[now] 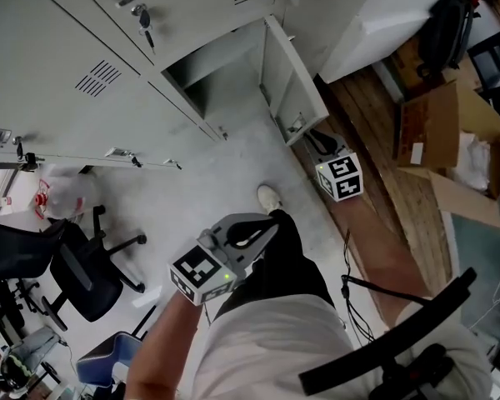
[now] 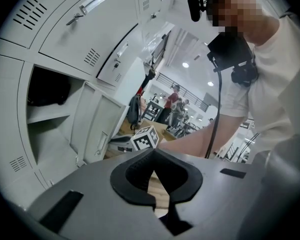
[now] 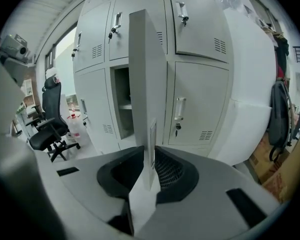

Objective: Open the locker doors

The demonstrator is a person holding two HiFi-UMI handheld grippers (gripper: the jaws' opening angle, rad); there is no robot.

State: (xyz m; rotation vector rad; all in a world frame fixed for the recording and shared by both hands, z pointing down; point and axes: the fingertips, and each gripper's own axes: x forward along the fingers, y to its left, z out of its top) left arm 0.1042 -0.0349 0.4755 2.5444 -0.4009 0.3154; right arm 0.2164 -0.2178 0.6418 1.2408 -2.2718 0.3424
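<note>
The lower locker door stands swung out from its grey locker bank, and the empty compartment behind it shows. My right gripper is at the door's free edge near its handle. In the right gripper view the thin door edge runs straight between the pads, and the right gripper is shut on it. My left gripper hangs back beside the person's leg, away from the lockers. In the left gripper view the left gripper is shut with nothing in it.
Another locker door at the left stands out edge-on. A black office chair is on the floor at the lower left. A cardboard box lies on the wooden floor at the right. A closed door with a key sits above.
</note>
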